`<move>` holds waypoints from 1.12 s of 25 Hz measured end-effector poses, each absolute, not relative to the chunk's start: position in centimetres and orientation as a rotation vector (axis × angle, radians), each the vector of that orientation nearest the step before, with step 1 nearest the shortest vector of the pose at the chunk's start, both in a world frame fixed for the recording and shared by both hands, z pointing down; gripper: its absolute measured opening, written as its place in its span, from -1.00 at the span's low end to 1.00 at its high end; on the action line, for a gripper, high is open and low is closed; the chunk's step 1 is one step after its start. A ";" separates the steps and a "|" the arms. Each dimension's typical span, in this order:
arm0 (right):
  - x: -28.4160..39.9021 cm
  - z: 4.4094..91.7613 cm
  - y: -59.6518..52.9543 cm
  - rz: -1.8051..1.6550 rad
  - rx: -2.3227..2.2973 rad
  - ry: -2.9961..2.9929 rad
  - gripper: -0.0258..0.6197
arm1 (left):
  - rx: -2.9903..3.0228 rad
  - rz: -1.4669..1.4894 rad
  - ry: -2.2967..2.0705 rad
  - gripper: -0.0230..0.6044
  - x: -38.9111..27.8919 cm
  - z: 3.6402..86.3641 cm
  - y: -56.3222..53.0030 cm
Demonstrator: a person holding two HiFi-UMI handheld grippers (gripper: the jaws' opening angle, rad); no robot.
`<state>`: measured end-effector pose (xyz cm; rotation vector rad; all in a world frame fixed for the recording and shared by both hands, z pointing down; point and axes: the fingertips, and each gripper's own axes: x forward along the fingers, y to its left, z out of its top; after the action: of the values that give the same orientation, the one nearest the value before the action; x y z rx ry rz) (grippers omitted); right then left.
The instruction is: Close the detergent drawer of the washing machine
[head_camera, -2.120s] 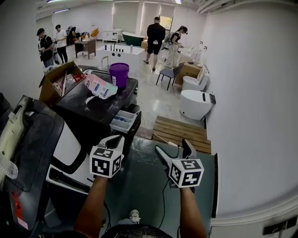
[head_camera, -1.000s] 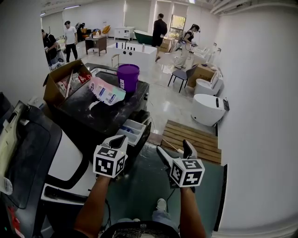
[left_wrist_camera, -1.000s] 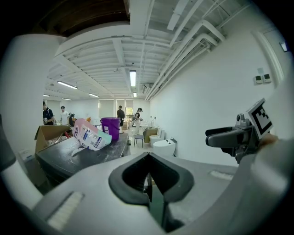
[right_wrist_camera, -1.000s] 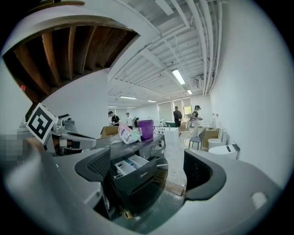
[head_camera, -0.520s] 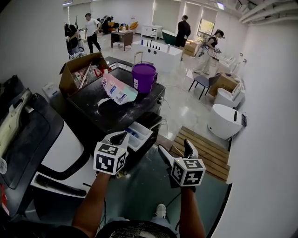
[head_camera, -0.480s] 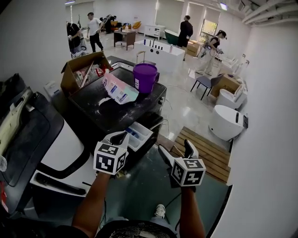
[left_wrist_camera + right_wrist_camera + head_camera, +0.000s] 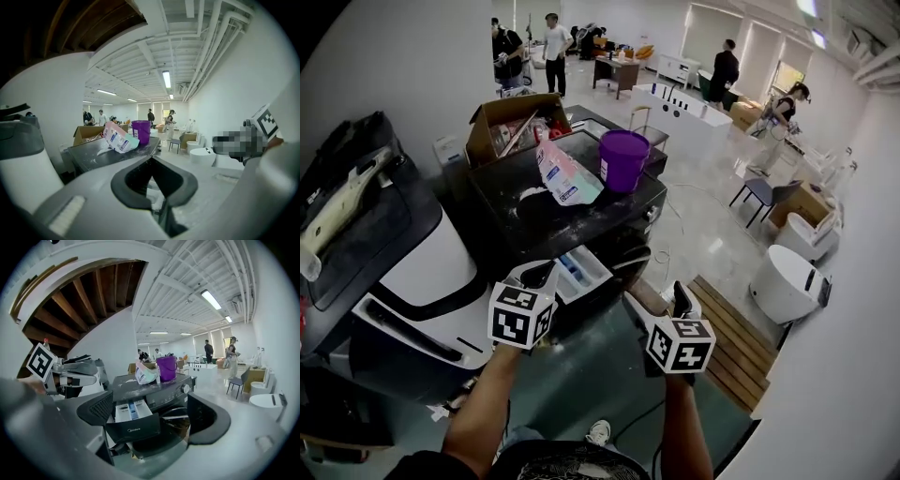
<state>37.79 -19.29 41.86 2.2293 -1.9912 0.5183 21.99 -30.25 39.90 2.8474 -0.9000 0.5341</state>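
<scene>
The washing machine (image 7: 534,214) is black. Its detergent drawer (image 7: 133,427) has a black front and is white inside with a blue part. The bucket (image 7: 624,161) is purple. The box (image 7: 485,145) is brown.

Detergent drawer (image 7: 134,429) pulled out from dark washing machine (image 7: 542,212), compartments exposed.

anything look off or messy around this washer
Two things. The detergent drawer sticks out of the washing machine front, its compartments exposed. On the machine's dark top, white powder is spilled beside a detergent bag lying on its side, next to the purple bucket.
</scene>
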 end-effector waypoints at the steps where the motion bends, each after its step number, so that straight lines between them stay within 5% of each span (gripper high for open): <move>1: 37.9 41.9 -19.6 0.517 2.207 -2.011 0.63 | 2.836 0.529 -0.928 -0.93 21.9 39.9 -30.2; 28: 33.2 53.7 -25.8 1.055 1.838 -2.484 0.56 | 2.577 0.505 -1.343 -0.93 16.5 44.1 -28.8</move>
<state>33.17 -25.81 53.73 1.8384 -2.4840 1.0551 16.54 -28.77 44.14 2.5768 -1.3429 0.5050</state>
